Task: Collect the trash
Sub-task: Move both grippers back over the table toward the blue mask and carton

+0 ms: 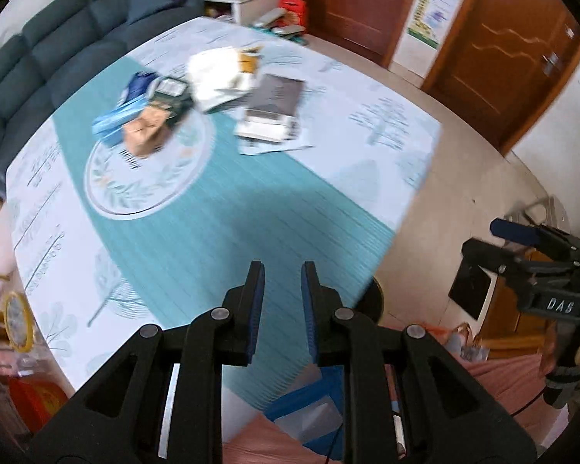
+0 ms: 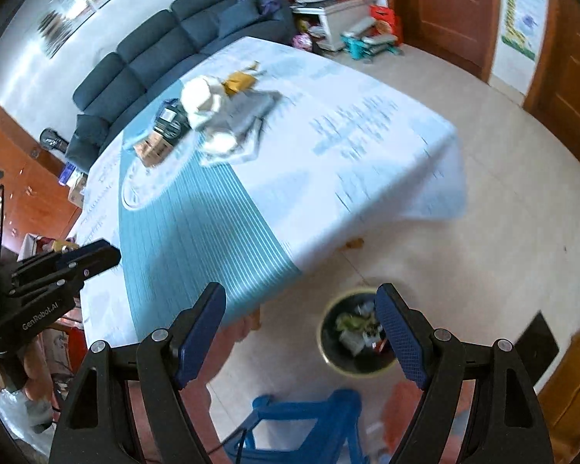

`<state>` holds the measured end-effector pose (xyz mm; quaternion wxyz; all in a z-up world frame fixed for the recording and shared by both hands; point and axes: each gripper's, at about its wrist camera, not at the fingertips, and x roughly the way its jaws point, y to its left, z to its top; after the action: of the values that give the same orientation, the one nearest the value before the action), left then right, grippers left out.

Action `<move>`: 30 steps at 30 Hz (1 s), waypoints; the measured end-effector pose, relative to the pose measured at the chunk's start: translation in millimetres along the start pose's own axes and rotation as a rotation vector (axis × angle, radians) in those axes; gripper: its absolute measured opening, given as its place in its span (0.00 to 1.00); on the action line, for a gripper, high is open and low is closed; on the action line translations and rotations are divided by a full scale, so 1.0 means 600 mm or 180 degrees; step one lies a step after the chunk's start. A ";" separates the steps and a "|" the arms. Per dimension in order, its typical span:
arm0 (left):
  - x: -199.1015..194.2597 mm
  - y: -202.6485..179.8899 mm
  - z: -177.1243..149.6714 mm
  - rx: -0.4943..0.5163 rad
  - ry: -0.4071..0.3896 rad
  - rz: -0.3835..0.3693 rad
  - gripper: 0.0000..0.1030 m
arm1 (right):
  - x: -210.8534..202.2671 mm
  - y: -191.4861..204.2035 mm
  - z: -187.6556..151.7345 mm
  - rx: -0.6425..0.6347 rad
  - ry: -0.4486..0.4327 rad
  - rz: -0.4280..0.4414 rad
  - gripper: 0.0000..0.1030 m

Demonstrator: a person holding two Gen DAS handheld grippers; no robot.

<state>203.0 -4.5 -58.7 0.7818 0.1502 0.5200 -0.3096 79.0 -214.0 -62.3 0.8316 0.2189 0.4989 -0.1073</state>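
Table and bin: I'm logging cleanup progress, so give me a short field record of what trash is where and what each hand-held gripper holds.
table: teal and white cloth
trash on table: pile of wrappers, bags and paper, at the far end
bin: round, on the floor by the near table corner, already has trash in it
left hand-held gripper: narrow gap, nothing between the fingers
right hand-held gripper: wide open, empty, above the bin
status: pile not yet collected

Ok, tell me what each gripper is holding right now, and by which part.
Nothing is held. The left gripper has its jaws nearly together with only a bare gap between them; the right gripper has its jaws wide open and empty above the trash bin.
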 end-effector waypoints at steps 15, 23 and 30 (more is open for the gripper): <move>0.043 0.269 0.127 -0.0637 -0.0039 -0.0027 0.16 | 0.138 0.195 0.220 -0.0509 -0.0090 0.0455 0.79; 0.110 0.370 0.202 -0.0631 -0.0009 0.0022 0.16 | 0.249 0.282 0.308 -0.0161 0.0026 0.0781 0.79; 0.153 0.398 0.229 -0.0472 0.0050 -0.0063 0.16 | 0.381 0.305 0.363 0.0367 0.0247 0.0772 0.78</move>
<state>479.2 71.0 -105.6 0.7836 0.0892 0.5491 -0.2767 431.7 -146.3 -127.1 0.8047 0.3290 0.4935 -0.0259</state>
